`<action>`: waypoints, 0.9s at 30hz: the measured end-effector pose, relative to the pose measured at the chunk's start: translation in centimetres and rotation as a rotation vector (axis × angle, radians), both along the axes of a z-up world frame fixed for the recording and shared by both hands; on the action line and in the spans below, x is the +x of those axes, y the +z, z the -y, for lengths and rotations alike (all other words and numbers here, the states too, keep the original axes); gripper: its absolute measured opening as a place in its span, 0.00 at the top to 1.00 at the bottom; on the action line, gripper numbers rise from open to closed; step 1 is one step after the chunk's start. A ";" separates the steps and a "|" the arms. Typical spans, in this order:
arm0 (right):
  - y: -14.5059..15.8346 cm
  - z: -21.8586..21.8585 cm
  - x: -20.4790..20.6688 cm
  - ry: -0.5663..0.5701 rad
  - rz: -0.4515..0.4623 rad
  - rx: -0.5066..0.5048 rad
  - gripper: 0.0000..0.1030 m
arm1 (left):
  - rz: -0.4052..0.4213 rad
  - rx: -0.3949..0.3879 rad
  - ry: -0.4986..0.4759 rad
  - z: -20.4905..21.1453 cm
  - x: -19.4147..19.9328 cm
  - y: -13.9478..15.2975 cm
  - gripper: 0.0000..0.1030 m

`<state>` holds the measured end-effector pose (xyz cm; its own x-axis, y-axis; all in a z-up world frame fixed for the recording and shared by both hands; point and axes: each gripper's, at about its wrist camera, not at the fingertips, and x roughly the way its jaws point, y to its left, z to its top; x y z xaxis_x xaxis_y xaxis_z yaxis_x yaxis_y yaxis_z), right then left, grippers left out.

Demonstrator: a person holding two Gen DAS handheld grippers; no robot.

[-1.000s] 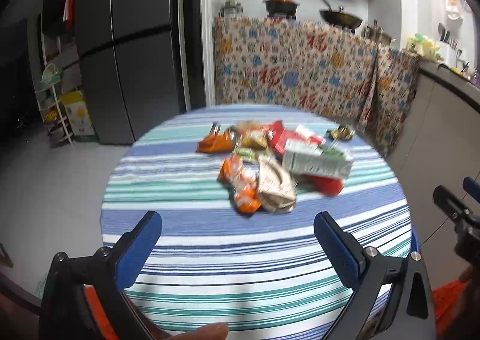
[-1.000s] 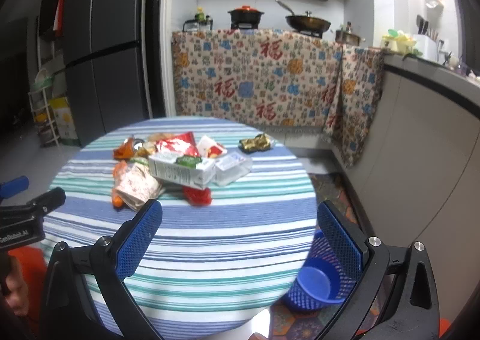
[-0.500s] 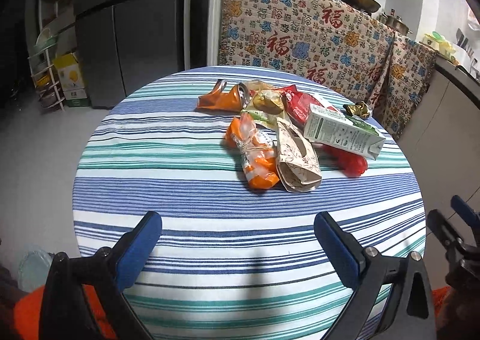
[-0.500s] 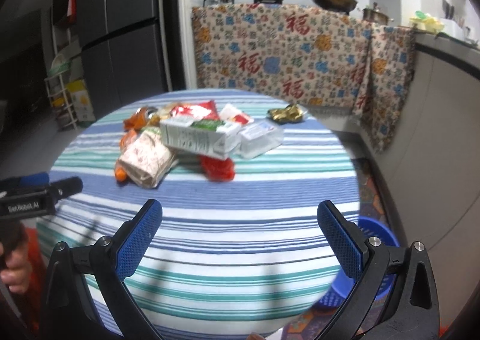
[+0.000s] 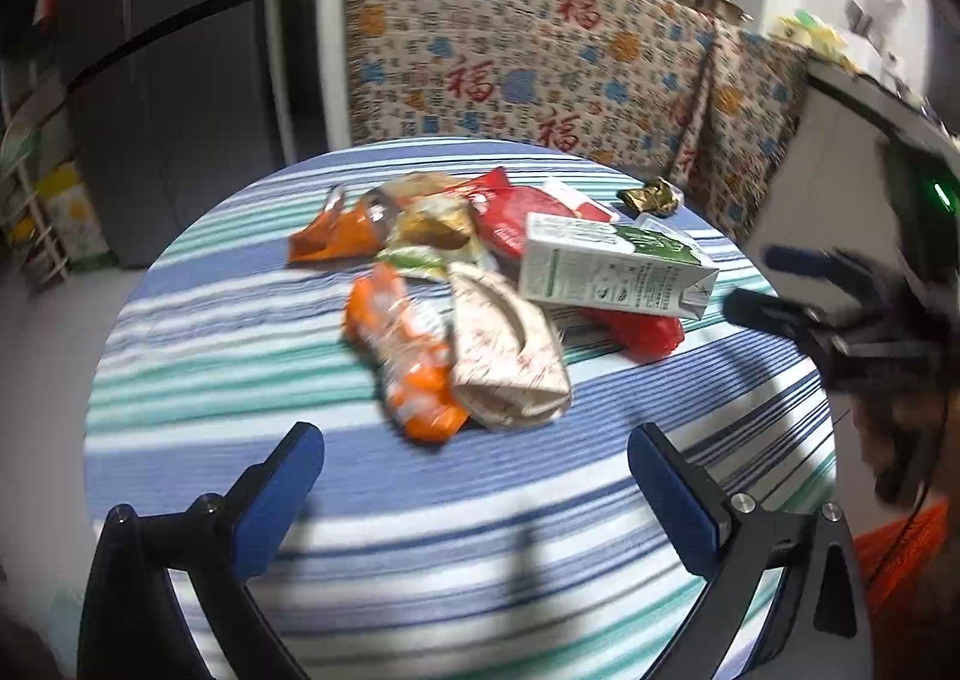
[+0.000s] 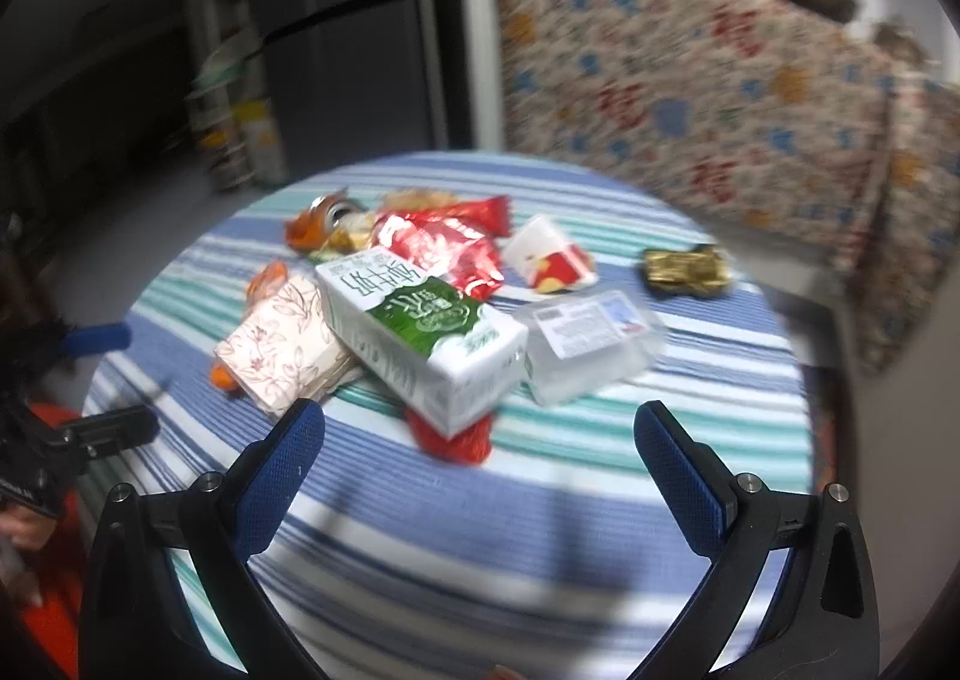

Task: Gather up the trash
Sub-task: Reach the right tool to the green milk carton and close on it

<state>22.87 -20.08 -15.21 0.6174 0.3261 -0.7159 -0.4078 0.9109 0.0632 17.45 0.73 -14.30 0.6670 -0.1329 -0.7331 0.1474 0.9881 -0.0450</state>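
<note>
A heap of trash lies mid-table on the striped cloth (image 5: pixel 420 488). It holds a white and green milk carton (image 5: pixel 612 266) (image 6: pixel 420 332), an orange wrapper (image 5: pixel 408 356), a beige floral paper bag (image 5: pixel 504 350) (image 6: pixel 282 344), red packets (image 6: pixel 444 248) and a clear plastic box (image 6: pixel 588 344). A gold wrapper (image 6: pixel 687 272) sits apart at the far right. My left gripper (image 5: pixel 474 476) is open just short of the orange wrapper, nothing between its fingers. My right gripper (image 6: pixel 480 470) is open close in front of the carton, also holding nothing.
A round table fills both views. Behind it hangs a patterned cloth (image 5: pixel 540 62) over a counter with pots. A dark fridge (image 5: pixel 168 68) stands far left and a grey counter (image 5: pixel 840 140) at the right. A hand holds the other gripper (image 5: pixel 828 308) at the table's right.
Both grippers have moved forward and lower toward the trash heap, which now looks larger. The blue basket beside the table has left the right wrist view. Both stay open.
</note>
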 end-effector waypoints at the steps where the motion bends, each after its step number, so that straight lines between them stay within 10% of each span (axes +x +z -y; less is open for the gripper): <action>1: -0.2 0.2 1.2 0.022 -0.018 0.004 0.00 | 0.002 0.010 -0.007 0.3 0.6 -0.2 0.00; 12: -1.8 -3.7 7.4 0.374 -0.214 0.006 0.01 | -0.026 -0.038 0.023 -0.7 1.5 -1.7 0.00; 15: -1.5 -4.4 7.3 0.413 -0.252 -0.020 0.26 | -0.017 -0.023 0.027 -0.7 1.1 -1.8 0.00; 17: -1.4 -4.5 7.1 0.410 -0.257 -0.062 0.51 | -0.015 -0.030 0.031 -0.8 1.0 -1.9 0.00; 27: -0.2 -2.1 0.7 0.185 -0.255 -0.086 0.51 | 0.008 -0.053 0.039 -1.9 -0.8 -1.1 0.00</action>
